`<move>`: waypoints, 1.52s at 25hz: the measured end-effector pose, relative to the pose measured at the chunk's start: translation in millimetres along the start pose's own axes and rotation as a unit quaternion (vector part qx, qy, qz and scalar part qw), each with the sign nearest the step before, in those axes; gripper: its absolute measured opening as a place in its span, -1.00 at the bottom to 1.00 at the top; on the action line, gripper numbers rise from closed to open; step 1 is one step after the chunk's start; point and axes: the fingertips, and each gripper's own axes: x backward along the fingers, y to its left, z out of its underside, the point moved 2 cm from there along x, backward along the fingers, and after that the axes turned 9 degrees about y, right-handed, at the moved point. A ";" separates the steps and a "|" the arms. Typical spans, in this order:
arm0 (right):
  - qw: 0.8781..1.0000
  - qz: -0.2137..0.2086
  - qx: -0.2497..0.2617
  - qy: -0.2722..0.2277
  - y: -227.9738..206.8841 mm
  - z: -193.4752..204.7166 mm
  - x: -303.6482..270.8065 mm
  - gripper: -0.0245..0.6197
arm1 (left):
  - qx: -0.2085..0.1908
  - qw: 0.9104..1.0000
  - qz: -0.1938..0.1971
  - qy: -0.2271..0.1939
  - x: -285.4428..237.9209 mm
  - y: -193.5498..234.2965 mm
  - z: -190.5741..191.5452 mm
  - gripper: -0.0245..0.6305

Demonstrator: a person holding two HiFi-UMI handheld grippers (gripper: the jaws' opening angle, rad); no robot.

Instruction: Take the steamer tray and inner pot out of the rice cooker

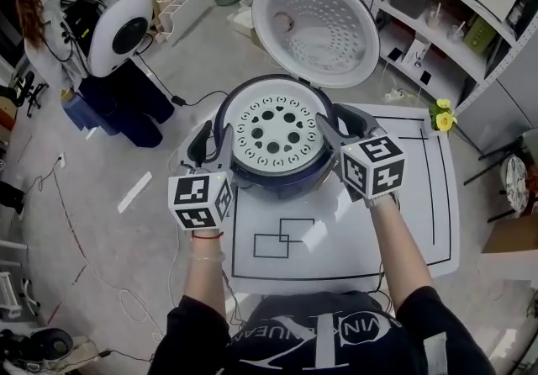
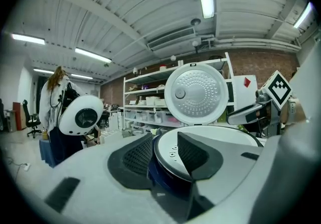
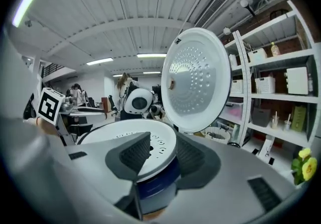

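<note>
White plastic steamer tray (image 1: 273,131), full of holes, sits in the mouth of the rice cooker (image 1: 277,187) at mid-table (image 1: 403,222). The inner pot is presumably beneath it, unseen.

Step in hand: taking hold of the tray. At its 9 o'clock is the left gripper (image 1: 212,143), at 3 o'clock the right gripper (image 1: 343,124). Both have jaws apart, straddling the rim without pinching.

Next move, as I judge it: close both, then lift level.

In the way: raised lid (image 1: 318,29) at 12 o'clock. Yellow flowers (image 1: 443,115) at 2 o'clock stand well apart.

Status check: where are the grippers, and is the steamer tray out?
Left gripper and right gripper open, astride the rice cooker wall, opposite sides. Steamer tray seated inside, lid up. Nothing in the way.
</note>
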 end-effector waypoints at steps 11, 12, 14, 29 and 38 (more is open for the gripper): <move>0.996 0.033 0.060 0.062 -6.0 0.8 -32.7 -0.43 | -0.016 0.999 0.026 0.015 -19.0 -3.1 0.6 -0.48; 0.994 0.031 0.067 0.076 -5.3 0.2 -36.3 -0.43 | -0.018 0.999 0.027 0.017 -19.9 -3.5 1.7 -0.48; 0.990 0.029 0.090 0.107 -3.5 -4.1 -45.4 -0.39 | -0.018 0.999 0.030 0.019 -21.9 -3.8 4.0 -0.48; 0.964 0.089 0.160 0.191 -15.9 7.3 -63.9 -0.50 | -0.026 0.999 0.033 0.029 -31.9 2.7 6.9 -0.47; 0.954 0.111 0.219 0.173 -14.6 0.1 -61.8 -0.59 | -0.020 0.998 0.046 0.030 -32.5 -3.4 10.2 -0.47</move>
